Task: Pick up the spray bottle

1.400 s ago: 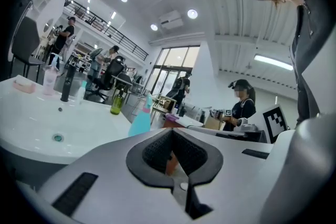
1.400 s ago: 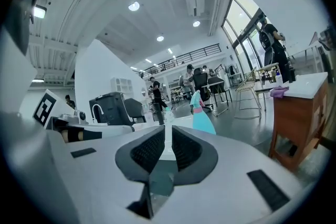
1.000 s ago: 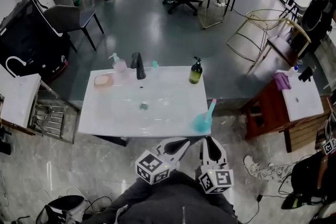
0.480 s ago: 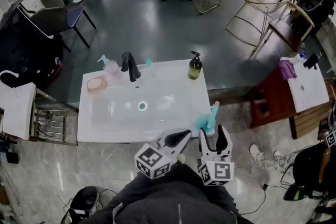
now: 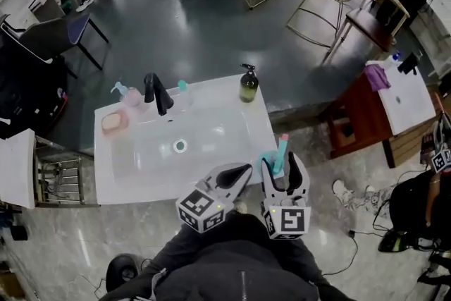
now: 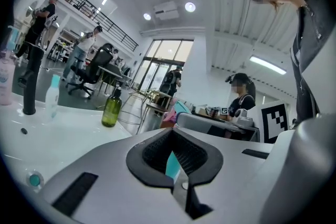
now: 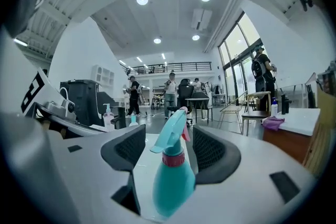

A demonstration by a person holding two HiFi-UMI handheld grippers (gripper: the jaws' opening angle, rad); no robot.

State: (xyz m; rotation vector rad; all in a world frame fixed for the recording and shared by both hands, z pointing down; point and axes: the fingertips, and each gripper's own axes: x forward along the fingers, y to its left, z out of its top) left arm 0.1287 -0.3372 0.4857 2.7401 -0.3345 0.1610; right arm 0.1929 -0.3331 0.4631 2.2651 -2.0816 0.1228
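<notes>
The teal spray bottle (image 5: 277,155) with a pink nozzle stands upright at the front right corner of the white sink counter (image 5: 232,123). My right gripper (image 5: 282,169) is open, one jaw on each side of the bottle, and the pads do not press on it. In the right gripper view the spray bottle (image 7: 173,176) fills the gap in my right gripper (image 7: 167,149), its trigger head level with the pads. My left gripper (image 5: 243,170) is shut and empty, just left of the bottle at the counter's front edge. In its own view the left gripper (image 6: 173,160) shows pads meeting.
On the counter stand a green pump bottle (image 5: 247,84), a black faucet (image 5: 156,91), a pink pump bottle (image 5: 129,95) and a pink soap dish (image 5: 113,122). The basin drain (image 5: 180,146) lies mid-counter. A wooden table (image 5: 366,116) stands to the right.
The right gripper's jaws have opened. Both grippers have moved forward to the counter's front edge, and the spray bottle now stands between the right jaws.
</notes>
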